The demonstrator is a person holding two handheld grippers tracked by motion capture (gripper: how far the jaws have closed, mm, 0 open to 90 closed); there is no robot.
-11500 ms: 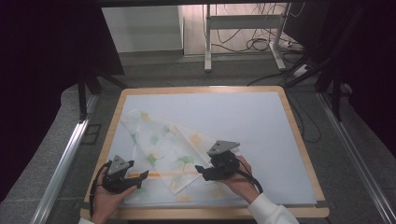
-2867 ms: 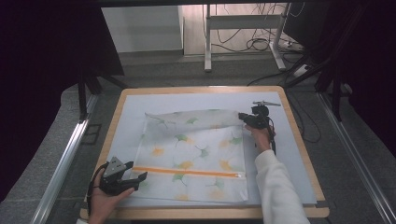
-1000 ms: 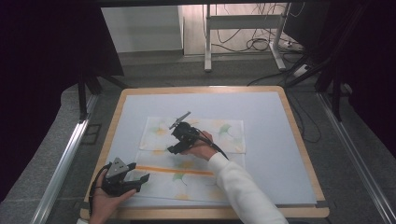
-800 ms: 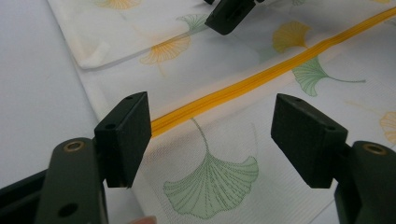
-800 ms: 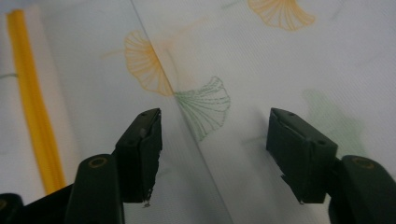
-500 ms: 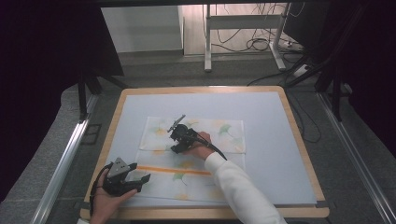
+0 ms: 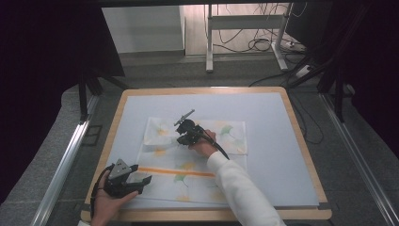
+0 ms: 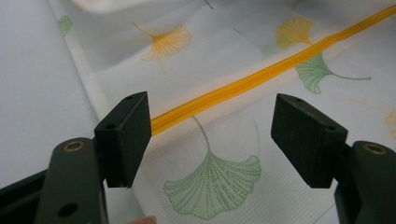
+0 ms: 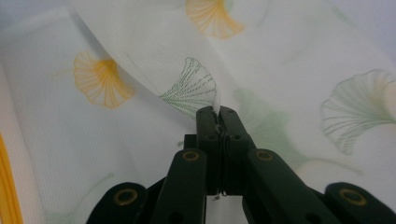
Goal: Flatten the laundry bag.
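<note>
A white mesh cloth (image 7: pixel 202 176) printed with green and yellow ginkgo leaves lies on the mat, its far part folded over towards me, an orange zip (image 7: pixel 176 171) running across it. My right gripper (image 7: pixel 181 140) rests on the fold's edge. Its jaws have just been closing and now pinch a cloth edge (image 9: pixel 191 88), as the right gripper view (image 9: pixel 216 114) shows. My left gripper (image 7: pixel 143 181) sits at the cloth's near left corner, open. In the left gripper view (image 8: pixel 212 135) the cloth (image 8: pixel 215 182) and zip (image 8: pixel 261 77) lie under the spread jaws.
The pale blue mat (image 7: pixel 282 141) sits in a wooden frame (image 7: pixel 301 141). Beyond the table are a white desk frame (image 7: pixel 209 37) and cables (image 7: pixel 263 44) on the floor. Metal rails (image 7: pixel 66 160) run along the table's sides.
The right gripper's jaws have shut on the folded cloth edge while the hand barely shifted. The left gripper has stayed put.
</note>
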